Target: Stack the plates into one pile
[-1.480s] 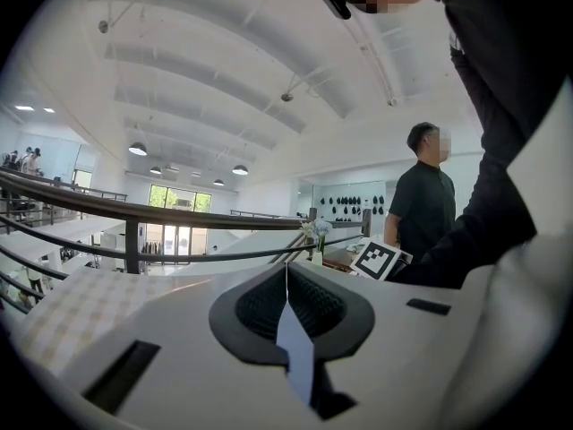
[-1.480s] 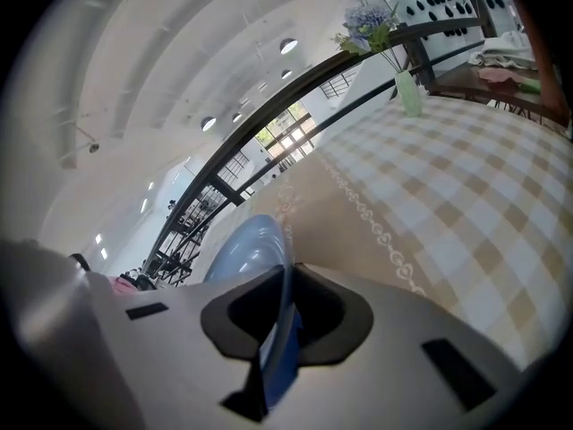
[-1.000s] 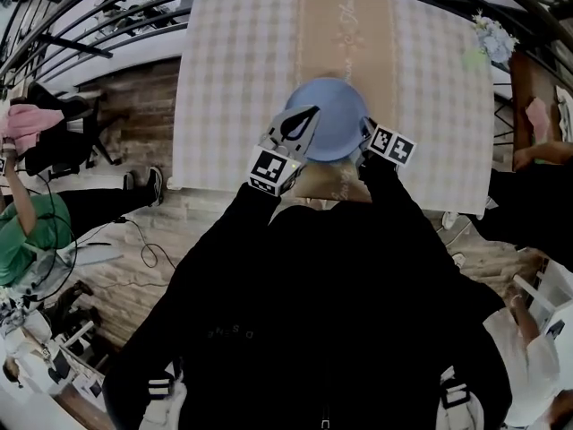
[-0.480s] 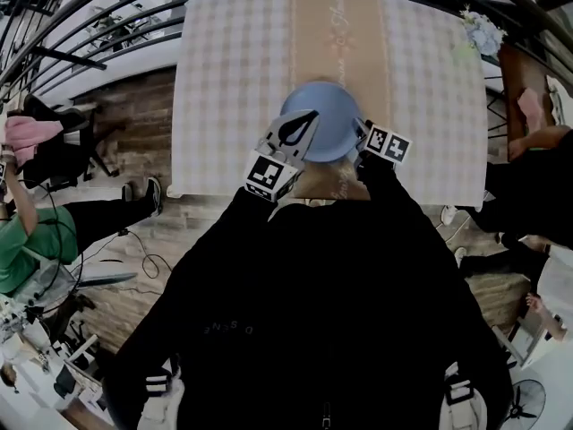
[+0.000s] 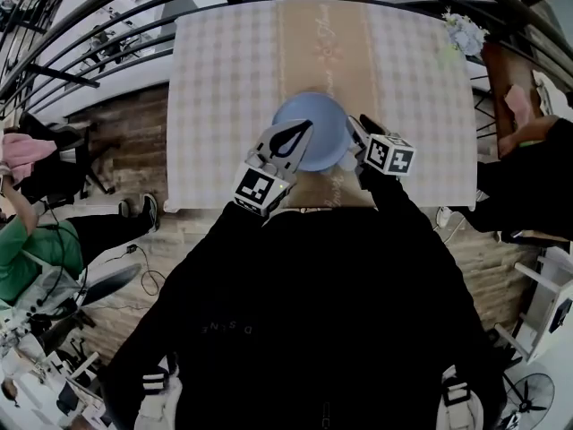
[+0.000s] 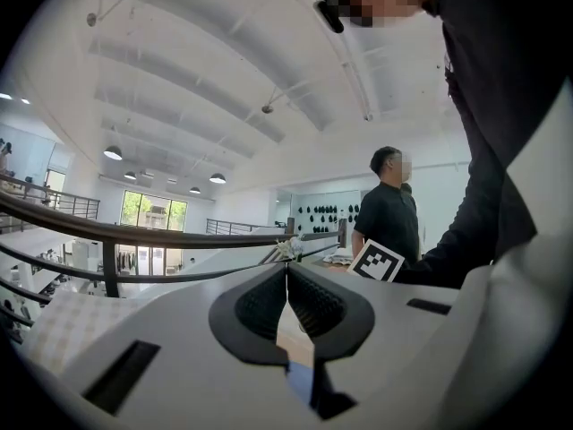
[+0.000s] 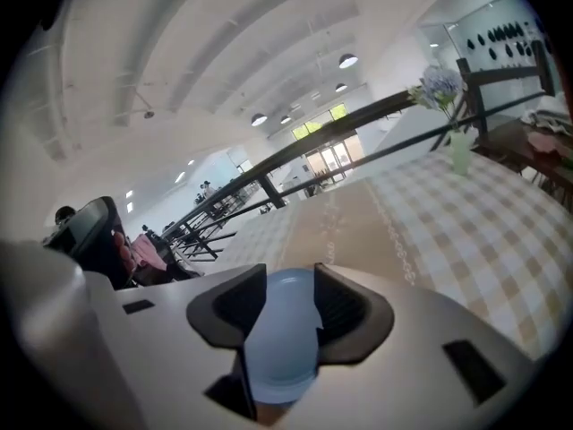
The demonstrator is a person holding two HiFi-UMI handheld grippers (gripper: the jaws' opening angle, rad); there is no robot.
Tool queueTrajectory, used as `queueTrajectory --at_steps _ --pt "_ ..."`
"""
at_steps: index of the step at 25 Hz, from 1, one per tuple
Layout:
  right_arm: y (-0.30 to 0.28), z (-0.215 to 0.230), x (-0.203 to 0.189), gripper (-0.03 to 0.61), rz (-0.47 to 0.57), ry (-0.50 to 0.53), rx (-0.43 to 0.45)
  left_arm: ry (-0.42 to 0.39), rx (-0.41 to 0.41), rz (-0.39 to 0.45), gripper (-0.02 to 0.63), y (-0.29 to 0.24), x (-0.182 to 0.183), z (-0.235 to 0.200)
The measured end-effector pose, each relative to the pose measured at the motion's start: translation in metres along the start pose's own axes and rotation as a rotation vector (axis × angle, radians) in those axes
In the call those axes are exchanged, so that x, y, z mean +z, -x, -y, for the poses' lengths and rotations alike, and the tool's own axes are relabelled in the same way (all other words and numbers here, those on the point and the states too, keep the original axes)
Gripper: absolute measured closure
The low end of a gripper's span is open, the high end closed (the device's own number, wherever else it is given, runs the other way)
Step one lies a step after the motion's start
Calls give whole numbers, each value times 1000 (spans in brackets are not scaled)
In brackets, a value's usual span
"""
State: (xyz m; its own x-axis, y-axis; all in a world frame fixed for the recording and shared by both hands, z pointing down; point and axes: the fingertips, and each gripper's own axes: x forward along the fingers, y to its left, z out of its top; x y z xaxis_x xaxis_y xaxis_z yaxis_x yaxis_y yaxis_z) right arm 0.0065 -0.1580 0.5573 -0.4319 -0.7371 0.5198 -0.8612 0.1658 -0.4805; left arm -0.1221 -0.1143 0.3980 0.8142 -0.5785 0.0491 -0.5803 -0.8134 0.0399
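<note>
The blue plate (image 5: 311, 131) lies mid-frame on the counter (image 5: 224, 79), on the tan runner (image 5: 327, 34) near the lower edge. Bare checked cloth stretches above and to both sides. The left gripper (image 5: 295, 134) overlaps the plate's lower-left rim and the right gripper (image 5: 356, 134) is at its right rim.

Only the gripper views show the fingers: the left ones (image 6: 309, 298) are closed tip to tip on nothing. The right ones (image 7: 345, 307) have just been opening and stand wide, with the plate in the gap unpressed. The left gripper view alone shows a standing person (image 6: 392, 213).

A curved railing (image 5: 107, 38) crosses the upper left above the plank floor (image 5: 134, 124).
</note>
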Motion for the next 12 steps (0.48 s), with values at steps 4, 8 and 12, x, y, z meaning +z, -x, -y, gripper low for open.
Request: queueTrajectory --at_steps 4,8,12 --pt "23 -35 28 426 62 177 75 -10 -18 6 594 -2 18 6" --pt "51 -66 52 449 148 348 116 -11 -26 12 594 -4 35 9" --pt "76 -94 68 471 227 530 137 -25 -24 10 592 0 44 9"
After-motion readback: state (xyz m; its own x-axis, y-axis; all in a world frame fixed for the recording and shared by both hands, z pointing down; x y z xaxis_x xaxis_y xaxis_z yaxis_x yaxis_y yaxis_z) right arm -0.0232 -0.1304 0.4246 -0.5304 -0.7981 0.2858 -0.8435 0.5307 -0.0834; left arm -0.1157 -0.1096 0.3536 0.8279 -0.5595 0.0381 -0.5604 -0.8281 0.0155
